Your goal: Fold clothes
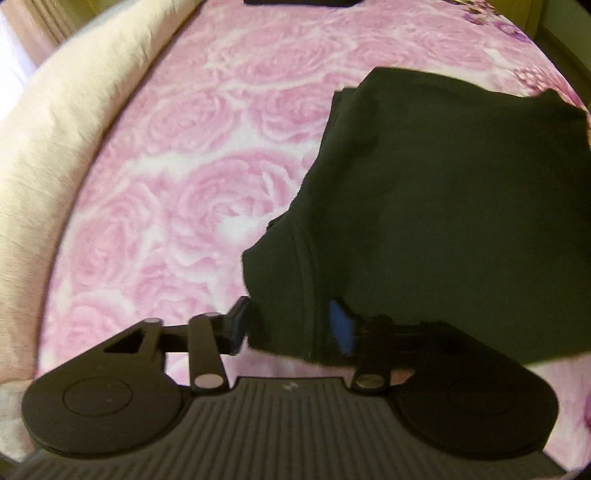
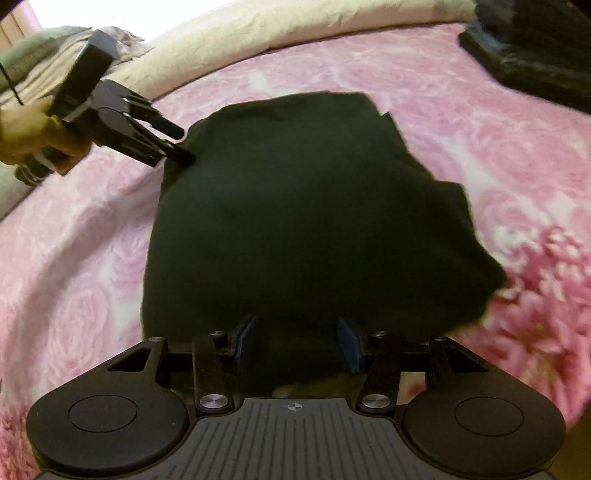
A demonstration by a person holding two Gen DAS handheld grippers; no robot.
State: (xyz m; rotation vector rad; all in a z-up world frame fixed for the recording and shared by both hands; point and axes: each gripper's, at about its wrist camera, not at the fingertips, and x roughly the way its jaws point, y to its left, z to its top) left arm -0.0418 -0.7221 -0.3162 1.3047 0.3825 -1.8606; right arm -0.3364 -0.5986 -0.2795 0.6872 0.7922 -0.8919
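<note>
A black folded garment (image 1: 443,206) lies on the pink rose-patterned bed cover (image 1: 192,177). My left gripper (image 1: 291,325) is open, its blue-padded fingers either side of the garment's near left corner. It also shows in the right wrist view (image 2: 181,144) at the garment's far left edge, held by a hand. The garment (image 2: 306,221) fills the middle of the right wrist view. My right gripper (image 2: 299,343) is open, its two fingers either side of the garment's near edge; cloth lies between them, not pinched.
A cream pillow or rolled cover (image 1: 62,122) runs along the bed's left side and shows in the right wrist view (image 2: 280,26) too. A dark object (image 2: 535,62) sits at the far right of the bed. Pink cover surrounds the garment.
</note>
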